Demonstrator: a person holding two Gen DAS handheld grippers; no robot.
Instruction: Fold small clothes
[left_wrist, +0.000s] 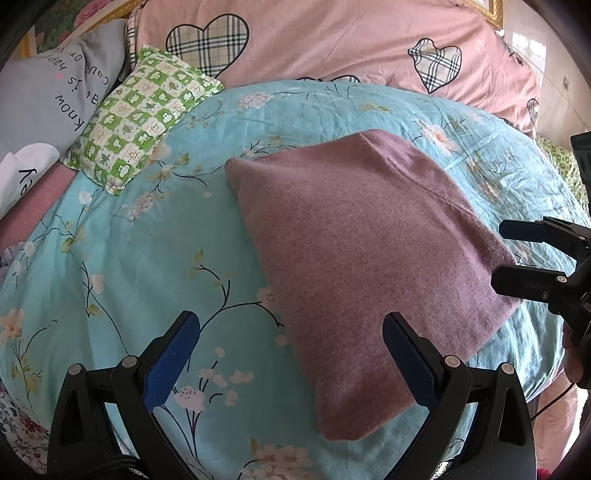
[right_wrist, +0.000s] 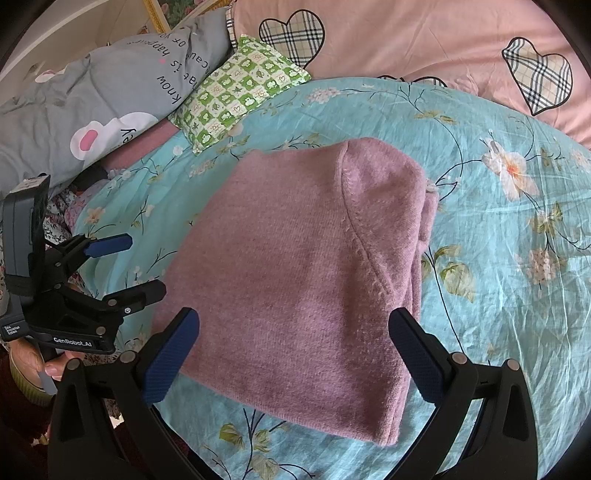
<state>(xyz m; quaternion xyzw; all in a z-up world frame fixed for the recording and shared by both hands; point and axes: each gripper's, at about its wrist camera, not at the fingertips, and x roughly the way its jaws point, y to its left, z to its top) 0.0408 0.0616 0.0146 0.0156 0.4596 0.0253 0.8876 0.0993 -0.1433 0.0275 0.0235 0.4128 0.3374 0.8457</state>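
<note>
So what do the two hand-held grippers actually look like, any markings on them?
Both match: black plastic frames with silver rivets and textured blue pads on the fingers. The left hand-held gripper has white "GenRobot.AI" lettering on its body and a dark grey block mounted on top. The right hand-held gripper shows no readable marking.

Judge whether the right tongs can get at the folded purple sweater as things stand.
Probably yes. The right tongs stand open right over the folded purple sweater, nothing lies between, and the left tongs keep off to its side.
</note>
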